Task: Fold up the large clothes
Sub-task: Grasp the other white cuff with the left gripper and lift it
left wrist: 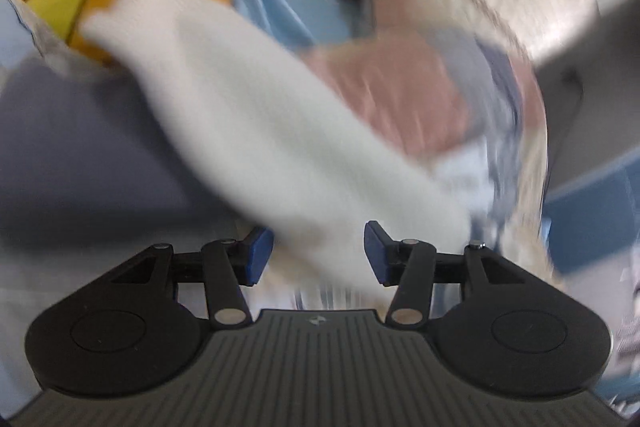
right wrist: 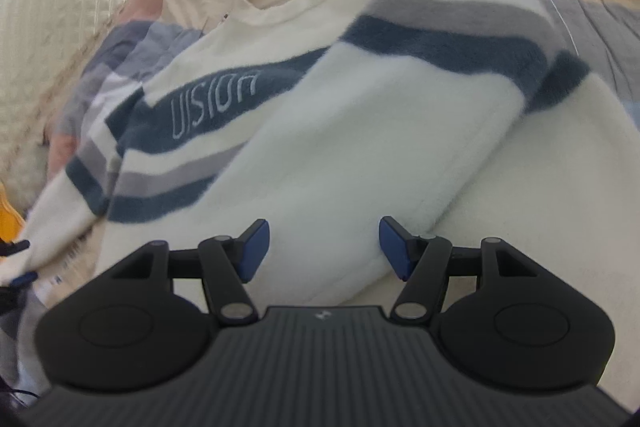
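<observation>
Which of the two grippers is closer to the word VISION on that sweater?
Right, as far as I can tell. The right gripper hovers over the folded sleeve just below the lettering. The left gripper sees only a blurred white sleeve, no lettering.

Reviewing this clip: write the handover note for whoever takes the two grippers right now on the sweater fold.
Left gripper: jaws open, nothing pinched; view blurred, a white sleeve runs ahead of it.
Right gripper: jaws open, over white fabric, not gripping.
Sweater, white with blue and grey stripes, lies on the bed; one sleeve is folded across the chest.
Left: the remaining folds.
</observation>
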Demonstrator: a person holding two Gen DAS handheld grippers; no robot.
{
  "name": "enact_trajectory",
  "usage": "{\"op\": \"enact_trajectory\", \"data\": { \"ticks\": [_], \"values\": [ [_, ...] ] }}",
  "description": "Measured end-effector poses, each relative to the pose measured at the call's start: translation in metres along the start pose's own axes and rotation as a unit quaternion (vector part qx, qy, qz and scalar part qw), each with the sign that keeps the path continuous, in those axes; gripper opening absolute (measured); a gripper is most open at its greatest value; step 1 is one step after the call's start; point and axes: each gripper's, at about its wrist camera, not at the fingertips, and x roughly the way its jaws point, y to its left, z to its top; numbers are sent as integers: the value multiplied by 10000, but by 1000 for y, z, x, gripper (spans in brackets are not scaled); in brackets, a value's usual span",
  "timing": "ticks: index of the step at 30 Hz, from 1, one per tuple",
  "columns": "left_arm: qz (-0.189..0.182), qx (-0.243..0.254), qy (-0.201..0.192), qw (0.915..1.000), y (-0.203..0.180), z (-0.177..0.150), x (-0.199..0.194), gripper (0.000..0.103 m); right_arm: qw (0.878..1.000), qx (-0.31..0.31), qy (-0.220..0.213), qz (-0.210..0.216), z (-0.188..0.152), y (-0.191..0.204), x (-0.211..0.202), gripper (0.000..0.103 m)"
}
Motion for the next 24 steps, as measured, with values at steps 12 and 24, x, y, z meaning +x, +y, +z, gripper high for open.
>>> {"op": "enact_trajectory", "data": {
  "ticks": [12,24],
  "values": [
    [1194,747,-1755,9744,-6,54,9,11,9989,-281,-171,-322,4,6,10,63],
    [341,3809,-2525,8888,-198,-4,-100,10,9977,-150,-548,-374,0,5,-14,63]
  ]
}}
